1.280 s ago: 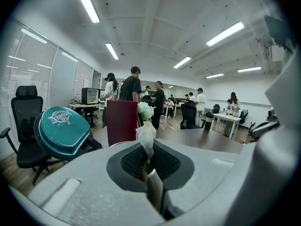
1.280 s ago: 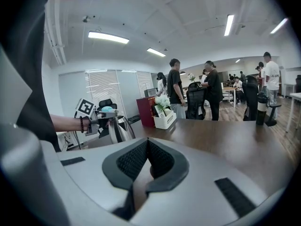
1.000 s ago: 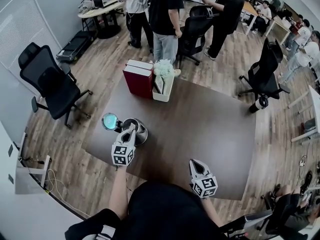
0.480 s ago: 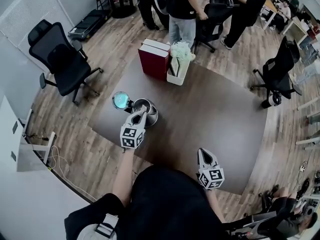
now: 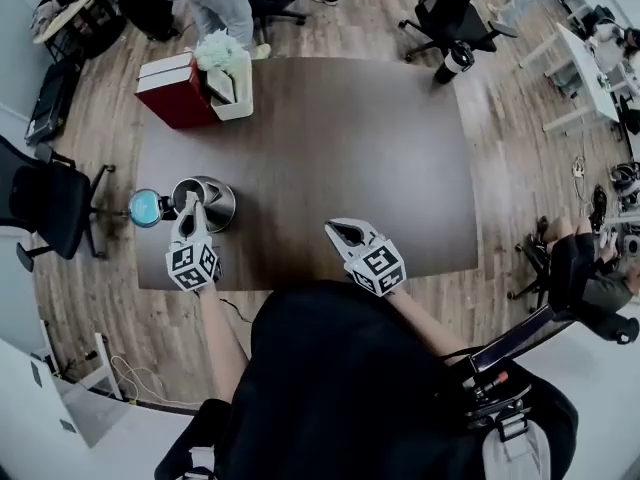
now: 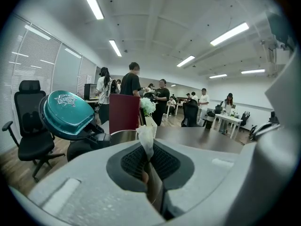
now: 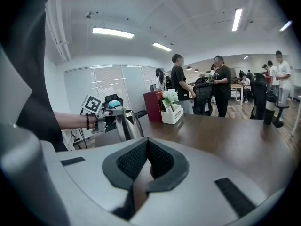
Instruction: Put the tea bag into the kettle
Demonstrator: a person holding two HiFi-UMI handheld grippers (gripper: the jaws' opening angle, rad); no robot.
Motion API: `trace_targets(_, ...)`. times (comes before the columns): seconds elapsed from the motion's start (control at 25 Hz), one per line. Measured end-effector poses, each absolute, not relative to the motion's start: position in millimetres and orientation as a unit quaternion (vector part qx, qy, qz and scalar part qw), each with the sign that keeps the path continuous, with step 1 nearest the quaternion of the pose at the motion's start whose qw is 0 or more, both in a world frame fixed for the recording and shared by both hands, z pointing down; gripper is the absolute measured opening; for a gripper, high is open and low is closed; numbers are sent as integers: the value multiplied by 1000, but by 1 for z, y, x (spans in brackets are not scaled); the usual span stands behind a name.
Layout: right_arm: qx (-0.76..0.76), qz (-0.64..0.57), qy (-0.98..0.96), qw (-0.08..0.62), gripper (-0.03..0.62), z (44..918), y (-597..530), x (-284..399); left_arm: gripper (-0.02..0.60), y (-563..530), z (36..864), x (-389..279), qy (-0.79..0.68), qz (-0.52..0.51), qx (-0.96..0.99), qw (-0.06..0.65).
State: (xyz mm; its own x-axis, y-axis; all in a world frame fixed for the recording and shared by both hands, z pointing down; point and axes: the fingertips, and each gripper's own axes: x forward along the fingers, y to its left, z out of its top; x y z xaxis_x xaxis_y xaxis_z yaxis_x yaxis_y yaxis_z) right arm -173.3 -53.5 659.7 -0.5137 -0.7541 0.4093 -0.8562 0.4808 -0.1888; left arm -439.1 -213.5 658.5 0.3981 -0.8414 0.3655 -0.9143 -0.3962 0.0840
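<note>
White tea bag (image 6: 145,135), pinched in left gripper (image 6: 146,145) fingers (image 6: 165,162), over kettle (image 5: 214,208) rim

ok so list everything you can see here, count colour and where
table: one, dark brown, middle of the room
kettle: one, steel, left edge of the table
lid: one, teal, flipped open at the kettle's left
tea bag: one, white, pinched in the left gripper by the kettle's rim
red box: one, dark red, table's far left corner
white holder: one, white with flowers, beside the red box
office chairs: several, black, around the table
people: several, standing beyond the table
left gripper: one, grey, at the kettle
right gripper: one, grey, shut and empty, near table edge
</note>
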Motion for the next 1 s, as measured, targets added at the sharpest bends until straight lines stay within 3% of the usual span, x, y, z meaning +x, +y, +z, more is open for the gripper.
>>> trace_targets(0.48, 408, 189, -880, 154, 6, 653, -29, -193, 15, -188, 661, -403, -515, 150, 828, 165)
trace_targets(0.76, 300, 149, -930, 154, 6, 638, -61, -284, 15, -203, 662, -414, -506, 153, 830, 178)
trace_targets(1.0, 254, 119, -949, 143, 6, 621, -61, -316, 15, -210, 661, -411, -516, 147, 827, 167)
